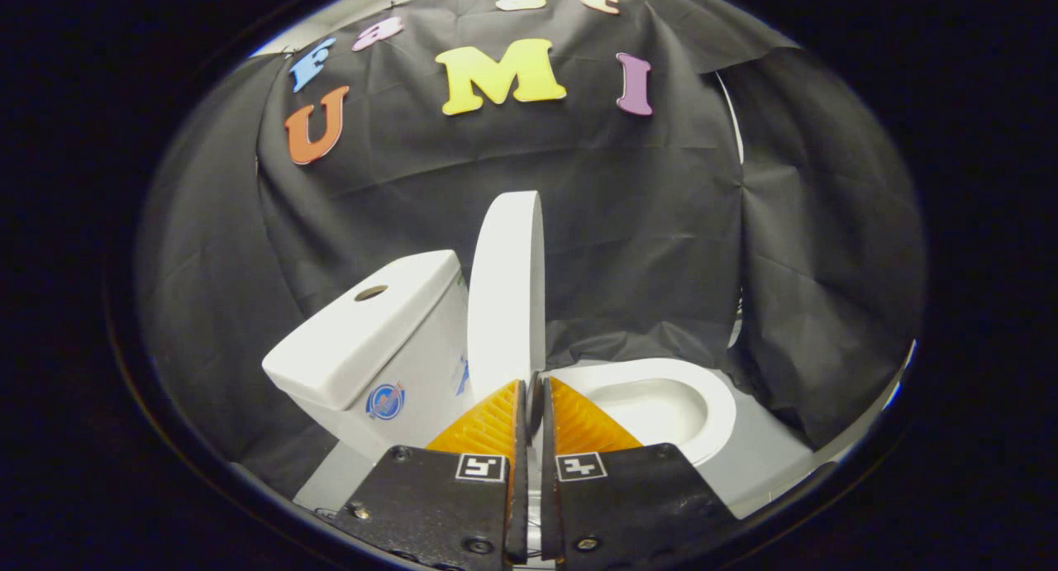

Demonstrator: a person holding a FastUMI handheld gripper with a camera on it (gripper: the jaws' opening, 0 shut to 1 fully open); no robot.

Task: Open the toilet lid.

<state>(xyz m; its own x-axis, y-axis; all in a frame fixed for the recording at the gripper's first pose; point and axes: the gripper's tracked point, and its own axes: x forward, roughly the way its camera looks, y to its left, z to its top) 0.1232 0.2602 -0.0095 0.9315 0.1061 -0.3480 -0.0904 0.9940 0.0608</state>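
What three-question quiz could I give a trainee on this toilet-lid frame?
1. True or false: the white plastic toilet lid lies flat over the white ceramic toilet bowl.
2. What stands just beyond the lid, with a round hole in its top?
A. a bucket
B. the white ceramic toilet tank
C. a sink
3. Fill in: the gripper has its fingers nearly ____ together, at the raised lid's lower edge.

Key:
1. False; the lid stands upright, edge-on, and the bowl is uncovered.
2. B
3. closed; whether they pinch the lid's edge cannot be told.
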